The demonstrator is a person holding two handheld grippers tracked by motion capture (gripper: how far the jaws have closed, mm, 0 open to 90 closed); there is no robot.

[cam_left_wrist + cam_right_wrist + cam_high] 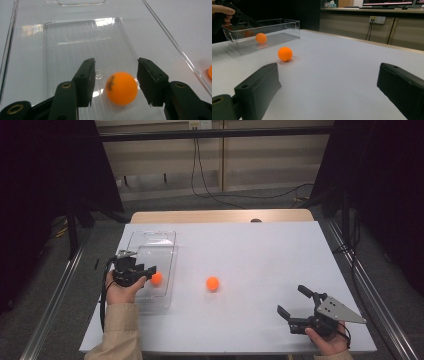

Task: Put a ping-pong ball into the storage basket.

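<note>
Inside the clear tray (30,75), 1 orange ball (121,88) bears dark print.

One ball (156,278) in tray (150,240), another (212,283) beside.

A white tabletop (260,245) stands on grey floor (165,202) between black curtains (45,165), with a wood-panelled wall (260,155) behind and a cable (200,175) hanging down it.

Orange ball (121,88) with dark print on its side, inside clear plastic tray (30,62), resting on the ribbed tray floor, second orange ball (212,283) on the white table, just beside the tray, apart from it.
</note>
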